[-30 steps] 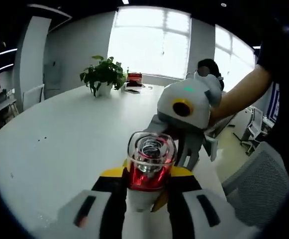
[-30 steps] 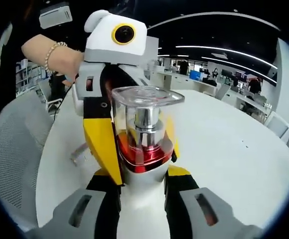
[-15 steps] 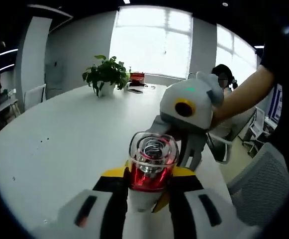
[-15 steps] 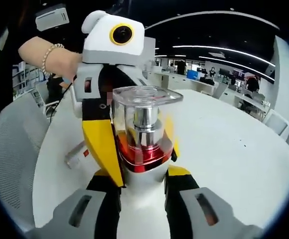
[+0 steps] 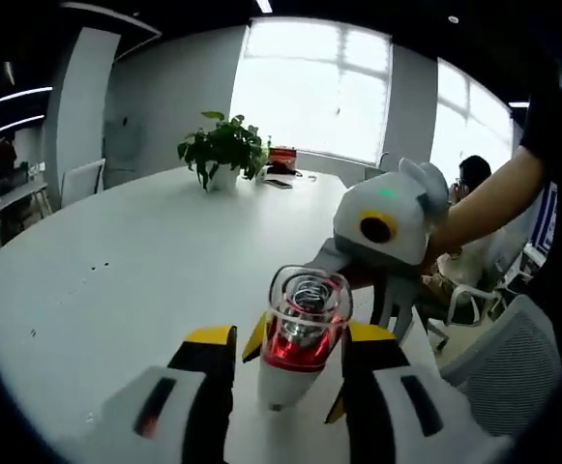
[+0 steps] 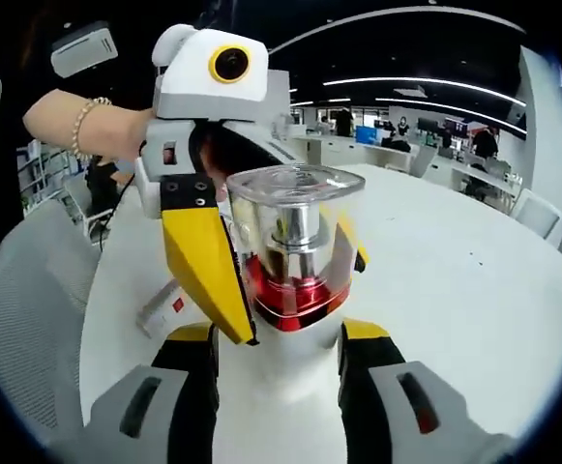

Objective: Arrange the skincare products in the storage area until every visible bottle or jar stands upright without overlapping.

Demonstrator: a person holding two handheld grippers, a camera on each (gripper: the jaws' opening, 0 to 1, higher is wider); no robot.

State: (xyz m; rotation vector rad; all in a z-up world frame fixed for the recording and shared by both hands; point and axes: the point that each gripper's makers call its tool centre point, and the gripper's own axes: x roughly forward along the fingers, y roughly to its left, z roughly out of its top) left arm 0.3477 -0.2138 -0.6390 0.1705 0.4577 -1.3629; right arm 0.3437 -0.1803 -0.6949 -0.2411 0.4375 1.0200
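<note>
Between both sets of fingers, above the white bench, the red-collared pump bottle stands upright, right gripper apparently closed on its white body, left gripper spread slightly beside its red collar, seemingly not clamping.

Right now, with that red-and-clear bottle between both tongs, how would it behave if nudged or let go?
The bottle looks tall with a broad clear cap, so probably top-heavy and apt to tip. Its glossy cap and white body may slip against the left tongs, whose jaws look spread. The cap seems rigid, so likely brittle if dropped on the table.
</note>
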